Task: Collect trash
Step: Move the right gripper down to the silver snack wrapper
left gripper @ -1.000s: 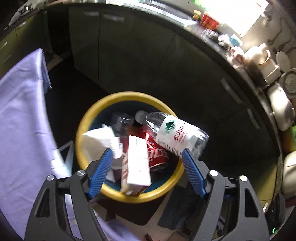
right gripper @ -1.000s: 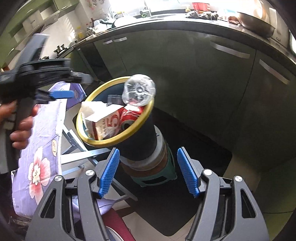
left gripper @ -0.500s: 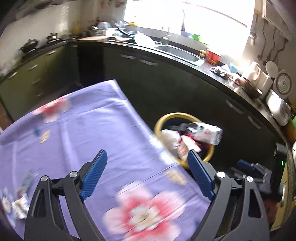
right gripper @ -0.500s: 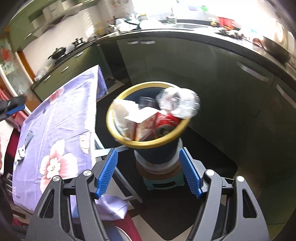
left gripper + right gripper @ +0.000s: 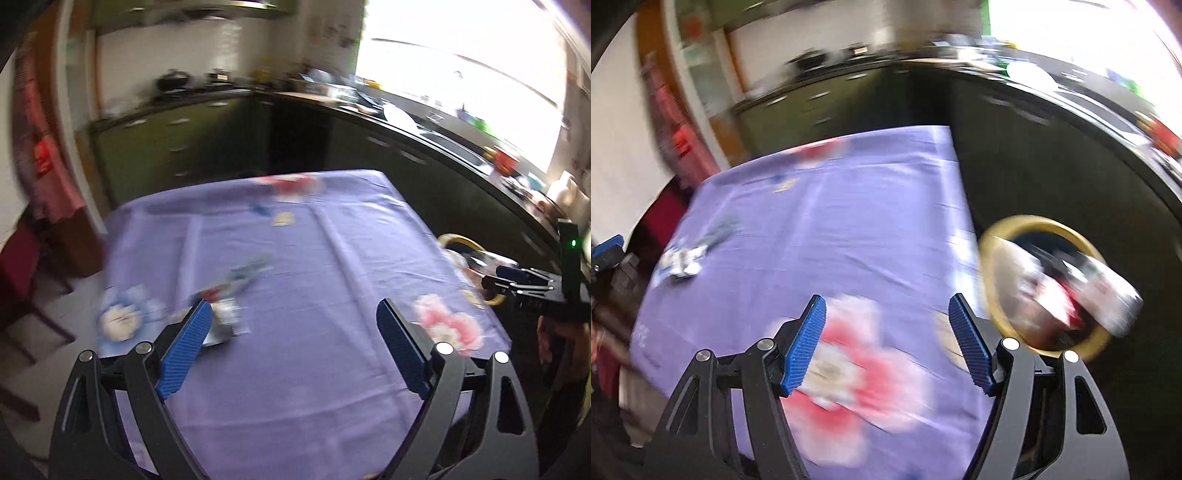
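Observation:
Blurred wrappers (image 5: 236, 291) lie on the purple flowered tablecloth (image 5: 314, 258), just ahead of my left gripper's left finger. My left gripper (image 5: 293, 332) is open and empty above the near part of the table. My right gripper (image 5: 886, 332) is open and empty over the table's near right corner. The wrappers also show in the right wrist view (image 5: 683, 258) at the far left. The yellow-rimmed trash bin (image 5: 997, 236) stands right of the table, filled with a plastic bottle (image 5: 1112, 295), a red can and paper. The bin's rim (image 5: 458, 236) shows past the table edge.
Dark green kitchen cabinets (image 5: 177, 147) and a black counter (image 5: 443, 144) run along the back and right. A red chair (image 5: 22, 266) stands left of the table. The right gripper's body (image 5: 535, 291) shows at the right in the left wrist view.
Both grippers have swung away from the bin toward the table. The left one now looks across the tablecloth at the wrappers. Both have stayed open and empty.

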A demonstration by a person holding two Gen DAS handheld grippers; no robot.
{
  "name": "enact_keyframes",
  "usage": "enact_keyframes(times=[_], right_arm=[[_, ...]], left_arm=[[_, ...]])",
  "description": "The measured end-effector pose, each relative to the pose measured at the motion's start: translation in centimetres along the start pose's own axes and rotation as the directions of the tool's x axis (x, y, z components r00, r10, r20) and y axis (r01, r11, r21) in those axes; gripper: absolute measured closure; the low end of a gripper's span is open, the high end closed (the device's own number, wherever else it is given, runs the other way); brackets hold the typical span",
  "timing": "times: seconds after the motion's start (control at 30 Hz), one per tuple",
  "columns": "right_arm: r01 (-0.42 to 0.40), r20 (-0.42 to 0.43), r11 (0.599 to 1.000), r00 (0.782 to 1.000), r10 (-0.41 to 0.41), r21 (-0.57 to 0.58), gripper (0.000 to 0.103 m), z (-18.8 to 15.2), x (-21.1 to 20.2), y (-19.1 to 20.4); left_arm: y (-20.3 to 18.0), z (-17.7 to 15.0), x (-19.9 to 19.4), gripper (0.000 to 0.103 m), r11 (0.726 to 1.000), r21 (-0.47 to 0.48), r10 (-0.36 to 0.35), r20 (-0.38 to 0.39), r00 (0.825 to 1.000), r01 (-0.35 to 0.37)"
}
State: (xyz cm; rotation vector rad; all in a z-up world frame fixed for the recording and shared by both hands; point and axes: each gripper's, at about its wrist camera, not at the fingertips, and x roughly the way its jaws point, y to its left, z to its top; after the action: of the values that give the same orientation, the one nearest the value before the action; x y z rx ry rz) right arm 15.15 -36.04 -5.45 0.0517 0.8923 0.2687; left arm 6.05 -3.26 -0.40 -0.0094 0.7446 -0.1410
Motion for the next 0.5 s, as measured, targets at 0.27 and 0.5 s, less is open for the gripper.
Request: enact_keyframes(times=[0.27, 0.5], right_arm=[[-0.271, -0.150, 0.928, 0.960, 0.238, -0.258, 0.035, 5.2, 8.0, 14.5], [-0.406, -0.273, 0.854, 0.905, 0.326, -0.325, 0.038, 5.8, 11.8, 22.3]], left_arm=[[7.3, -2.0, -2.2, 0.016, 0.988, -0.114, 0.106, 0.006, 0.994, -0.104], [10.6, -2.6, -2.2, 0.016, 0.980, -0.146, 0.139, -0.006, 0.990, -0.139]])
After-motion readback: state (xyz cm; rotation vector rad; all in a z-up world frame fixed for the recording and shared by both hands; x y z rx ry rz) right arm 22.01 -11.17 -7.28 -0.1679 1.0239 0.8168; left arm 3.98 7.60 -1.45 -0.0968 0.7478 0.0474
